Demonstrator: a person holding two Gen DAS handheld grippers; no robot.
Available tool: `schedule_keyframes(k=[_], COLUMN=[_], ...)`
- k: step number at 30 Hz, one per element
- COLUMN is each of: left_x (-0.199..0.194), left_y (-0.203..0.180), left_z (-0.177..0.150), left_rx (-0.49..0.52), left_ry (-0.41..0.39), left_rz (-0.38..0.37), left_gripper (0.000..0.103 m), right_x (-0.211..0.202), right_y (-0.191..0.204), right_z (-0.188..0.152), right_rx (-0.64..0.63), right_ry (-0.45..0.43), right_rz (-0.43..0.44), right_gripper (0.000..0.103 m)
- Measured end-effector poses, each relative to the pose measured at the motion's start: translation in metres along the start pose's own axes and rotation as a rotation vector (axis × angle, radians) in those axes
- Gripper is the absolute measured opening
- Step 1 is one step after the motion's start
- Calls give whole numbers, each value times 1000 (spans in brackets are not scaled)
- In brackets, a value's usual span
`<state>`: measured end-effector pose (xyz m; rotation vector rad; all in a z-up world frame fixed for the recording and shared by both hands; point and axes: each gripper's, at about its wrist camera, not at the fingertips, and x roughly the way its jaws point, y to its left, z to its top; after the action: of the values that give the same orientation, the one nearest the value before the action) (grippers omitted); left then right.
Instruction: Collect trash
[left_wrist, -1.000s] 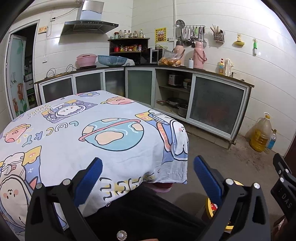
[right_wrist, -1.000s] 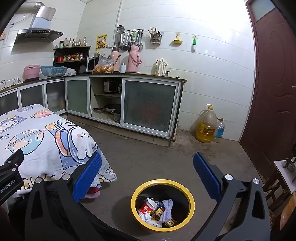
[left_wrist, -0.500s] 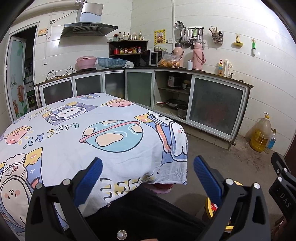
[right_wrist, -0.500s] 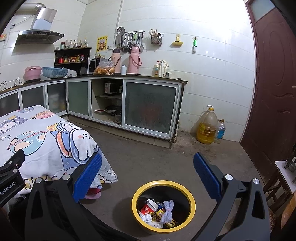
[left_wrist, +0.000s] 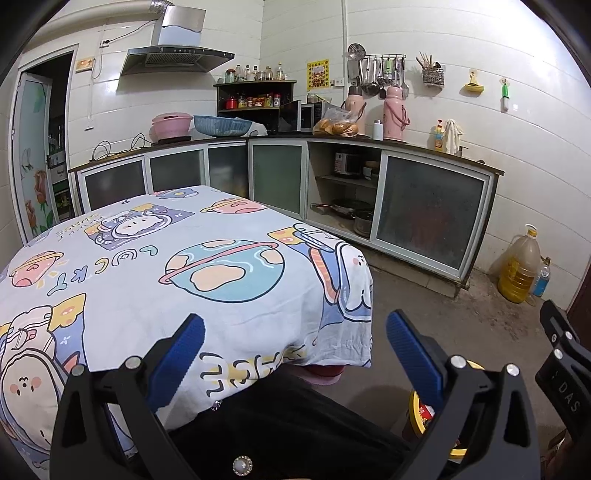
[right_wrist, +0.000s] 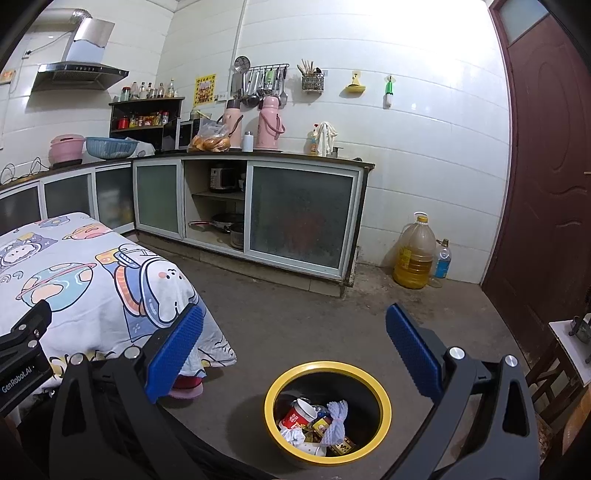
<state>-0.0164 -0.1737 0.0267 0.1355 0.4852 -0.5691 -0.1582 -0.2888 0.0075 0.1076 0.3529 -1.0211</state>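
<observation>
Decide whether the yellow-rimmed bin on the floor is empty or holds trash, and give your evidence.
It holds trash. The right wrist view looks down into the bin: a red cup, a white rag and wrappers cover its bottom.

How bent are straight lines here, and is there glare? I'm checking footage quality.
Left wrist view: fisheye bows the cabinet edges, dark vignette in the corners, soft sheen on wall tiles. Right wrist view: the door curves, with bright glare at upper right; the bin stays sharp.
</observation>
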Motion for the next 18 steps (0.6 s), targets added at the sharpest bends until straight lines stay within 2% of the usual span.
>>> schedule_keyframes(k=[18], left_x=[4], left_y=[-1], left_z=[-3], left_rx=[-2], left_ry=[15], left_rz=[-13], left_gripper=[95], right_x=[-1], right_y=[-2], right_z=[0], right_rx=[0], right_ry=[13], right_rz=[-4], right_gripper=[95])
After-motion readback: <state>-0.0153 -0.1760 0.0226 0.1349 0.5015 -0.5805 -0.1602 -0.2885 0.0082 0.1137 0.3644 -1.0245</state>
